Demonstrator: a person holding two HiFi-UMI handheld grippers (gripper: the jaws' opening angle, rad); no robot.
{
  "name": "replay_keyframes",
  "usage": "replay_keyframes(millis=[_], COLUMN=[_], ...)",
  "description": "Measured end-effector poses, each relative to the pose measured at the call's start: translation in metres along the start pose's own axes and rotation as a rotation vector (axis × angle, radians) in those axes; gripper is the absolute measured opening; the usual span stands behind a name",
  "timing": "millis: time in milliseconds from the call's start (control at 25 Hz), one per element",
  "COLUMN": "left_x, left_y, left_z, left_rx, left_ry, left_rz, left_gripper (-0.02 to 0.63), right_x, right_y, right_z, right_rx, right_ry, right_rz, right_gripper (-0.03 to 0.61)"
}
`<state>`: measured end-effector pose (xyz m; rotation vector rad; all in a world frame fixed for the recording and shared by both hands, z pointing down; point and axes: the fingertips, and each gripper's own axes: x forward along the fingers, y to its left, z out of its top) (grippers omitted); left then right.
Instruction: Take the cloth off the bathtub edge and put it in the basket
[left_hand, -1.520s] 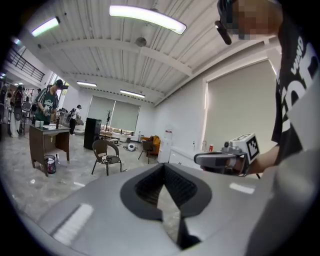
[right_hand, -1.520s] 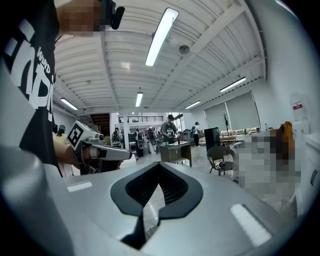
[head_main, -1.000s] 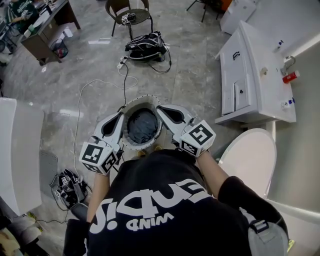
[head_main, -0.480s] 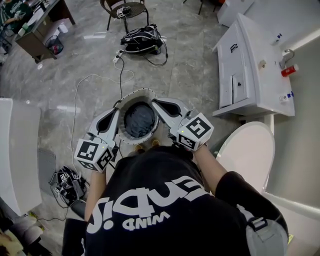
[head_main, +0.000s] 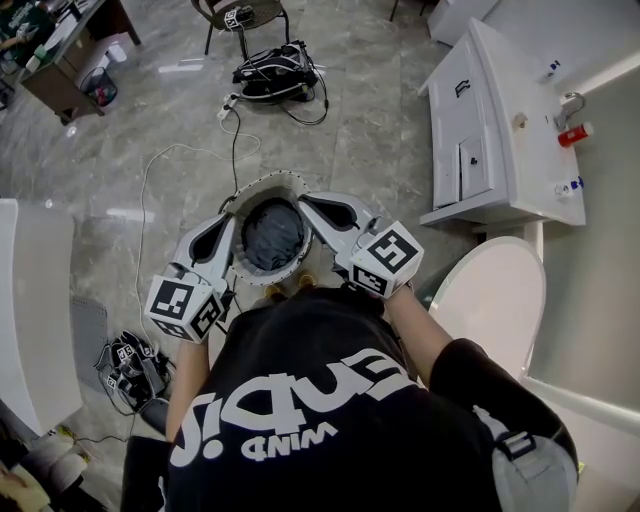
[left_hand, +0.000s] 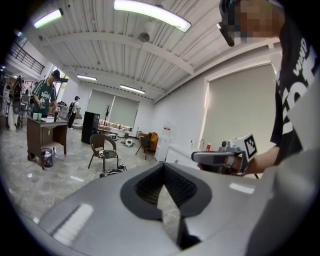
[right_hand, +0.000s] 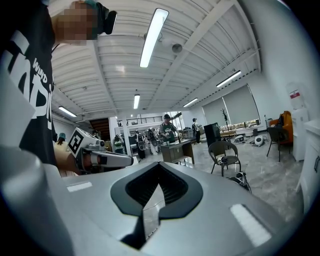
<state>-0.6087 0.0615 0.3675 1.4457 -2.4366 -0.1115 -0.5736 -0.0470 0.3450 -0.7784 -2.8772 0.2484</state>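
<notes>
Your left gripper and right gripper, both pressed together and empty, flank the basket holding the cloth.

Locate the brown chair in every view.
Head view: chair at the top edge, left of centre.
Left gripper view: chair left of centre, on the floor.
Right gripper view: chair right of centre.
Shared landmark: the black bag on the floor beside it.

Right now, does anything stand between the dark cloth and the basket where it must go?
Nothing visible does. The dark cloth already lies inside the basket. The left hand-held gripper and the right hand-held gripper are shut and empty, one at each side of its rim.
</notes>
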Motion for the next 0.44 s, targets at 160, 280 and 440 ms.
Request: replay_keyframes(millis=[160,280,440], left_x=[0.001,0.002,0.003], left_y=[-0.001,0.000,0.000], left_z=[-0.004,-0.008,-0.014], left_rx=[-0.001,-0.007,-0.008], left_ry=[0.015,0.024,0.040], left_rz=[-0.003,-0.005,-0.010], left_gripper=[-0.002,-0.002,-0.002], right_x=[0.001,0.004,0.008], right_y=[0.001,0.001,0.003], right_z=[-0.002,-0.005,-0.009], right_rx=[0.004,0.006,0.006], right_ry=[0.009,0.015,0.025], right_rz=[0.005,0.009,0.015], right_gripper=[0.009,0.009,0.009])
